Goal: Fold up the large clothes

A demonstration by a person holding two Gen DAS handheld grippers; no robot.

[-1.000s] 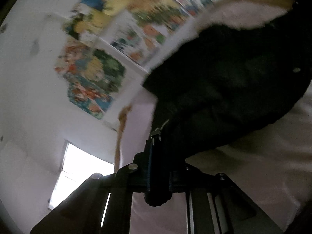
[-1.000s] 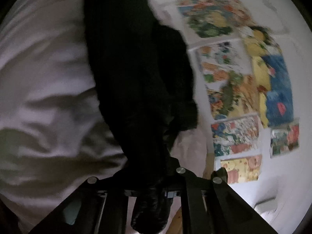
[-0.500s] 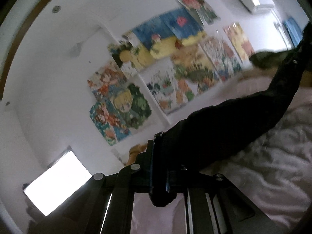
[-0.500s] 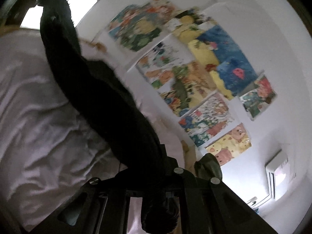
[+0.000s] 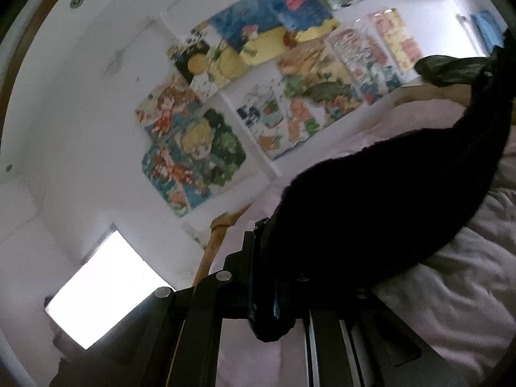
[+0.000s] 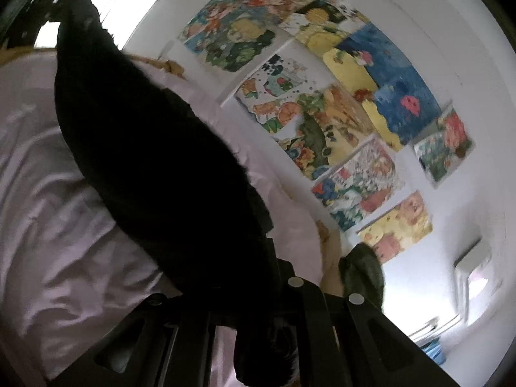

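Observation:
A large black garment (image 5: 387, 193) hangs stretched in the air between my two grippers, above a bed with a pale pink sheet (image 5: 451, 290). My left gripper (image 5: 269, 277) is shut on one end of the garment, which bunches between its jaws. My right gripper (image 6: 258, 296) is shut on the other end; in the right wrist view the black garment (image 6: 154, 161) runs up and left to the far gripper. The fingertips are hidden by the cloth.
The wrinkled sheet (image 6: 48, 225) covers the bed below. A white wall with colourful posters (image 5: 274, 80) stands behind the bed, posters also showing in the right wrist view (image 6: 338, 113). A dark green cloth (image 6: 361, 271) lies at the bed's end. A bright window (image 5: 103, 287) is at left.
Both grippers have lifted and tilted up with the garment. It has gone from hanging close in front of the cameras to being stretched out between the grippers; the wall fills more of the views.

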